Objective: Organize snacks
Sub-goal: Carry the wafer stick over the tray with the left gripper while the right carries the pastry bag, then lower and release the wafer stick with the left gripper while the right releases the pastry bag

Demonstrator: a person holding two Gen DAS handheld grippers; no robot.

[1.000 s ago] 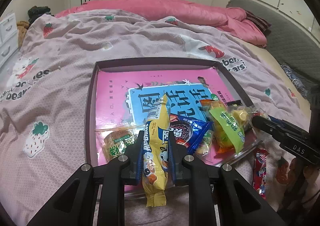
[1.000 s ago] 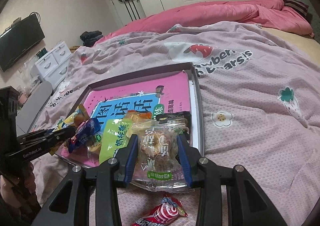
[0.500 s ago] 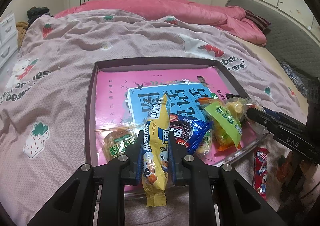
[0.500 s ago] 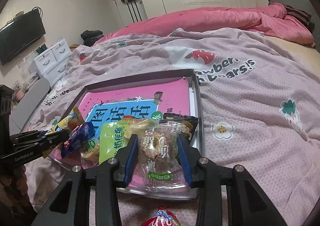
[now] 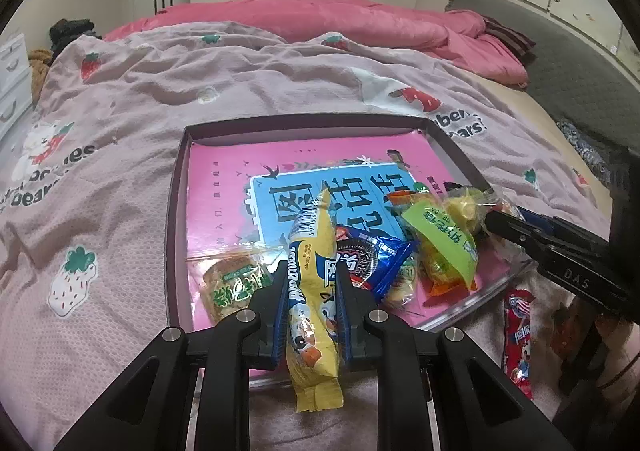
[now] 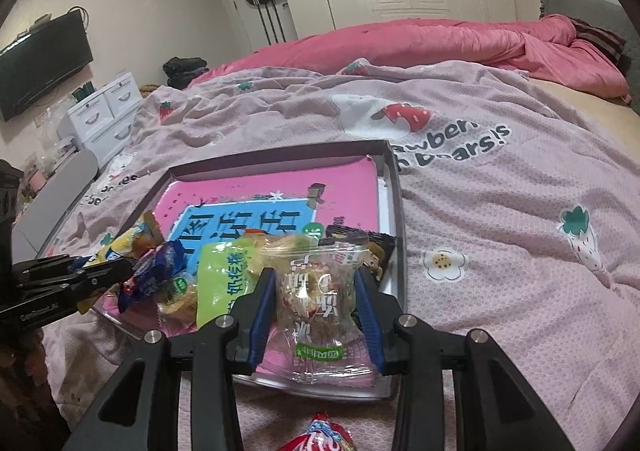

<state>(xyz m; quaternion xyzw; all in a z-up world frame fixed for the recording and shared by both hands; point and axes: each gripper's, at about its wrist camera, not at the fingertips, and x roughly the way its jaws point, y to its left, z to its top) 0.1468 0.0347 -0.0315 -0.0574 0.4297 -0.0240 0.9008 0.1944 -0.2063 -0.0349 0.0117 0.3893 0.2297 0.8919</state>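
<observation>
on a bed with a strawberry-print blanket, the left gripper is clamped on a yellow snack stick above the near edge of a shallow tray, while the right gripper is clamped on a clear snack bag over the tray's near right corner. a blue cookie pack and a green packet lie in the tray; a red candy lies on the blanket just outside it.

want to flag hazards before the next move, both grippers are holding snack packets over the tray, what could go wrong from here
1. The left gripper pinches the long yellow packet mid-length, so it may swing or crush.
2. The right gripper holds a slippery clear packet, which could slide out.
3. The red packet lies outside the tray and might be missed.
</observation>
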